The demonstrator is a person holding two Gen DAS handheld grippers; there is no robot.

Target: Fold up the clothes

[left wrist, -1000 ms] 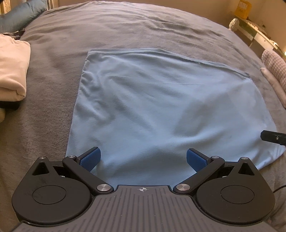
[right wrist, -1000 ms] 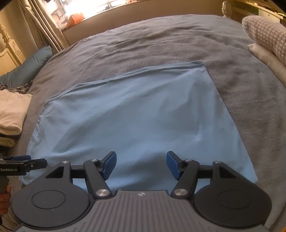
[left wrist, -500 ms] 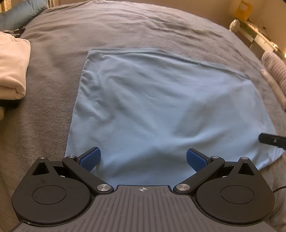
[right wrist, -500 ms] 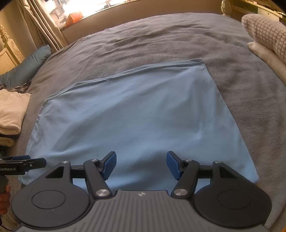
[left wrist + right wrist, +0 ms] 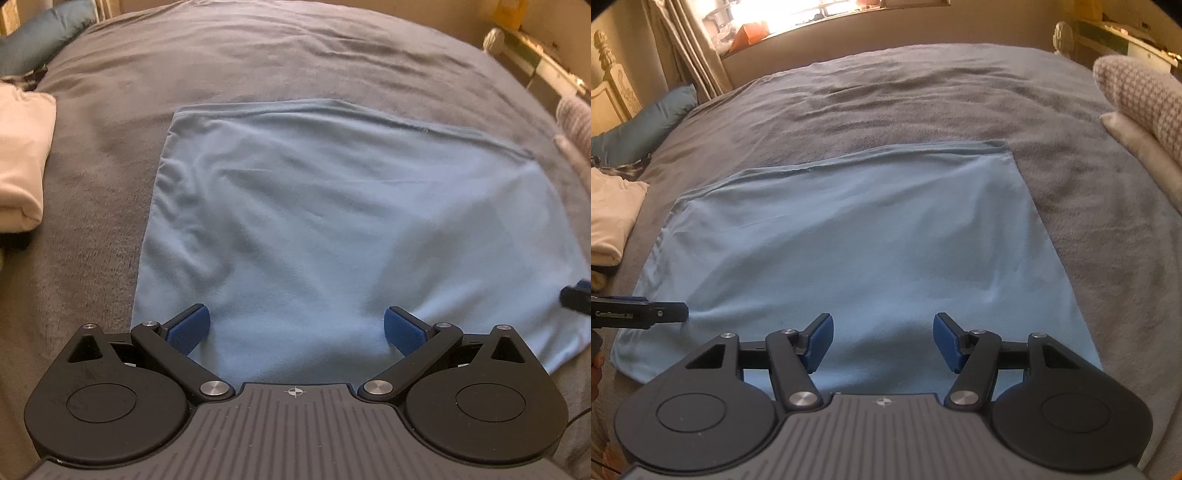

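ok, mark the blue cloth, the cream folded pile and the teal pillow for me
blue cloth (image 5: 332, 229), left wrist view, middle of the fabric
cream folded pile (image 5: 22, 158), left wrist view, top layer
teal pillow (image 5: 646, 125), right wrist view, middle of the pillow

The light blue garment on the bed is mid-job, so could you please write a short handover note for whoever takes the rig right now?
Left gripper: open, empty, over the near edge of the light blue garment.
Right gripper: open, empty, over the same near edge, further right.
The garment lies spread flat on the grey bedspread, with light wrinkles towards its left side.
A folded cream garment sits at the left of the bed.
Done: garment laid out.
Left: grip the near edge, fold it over, then likely stack it with the cream one.
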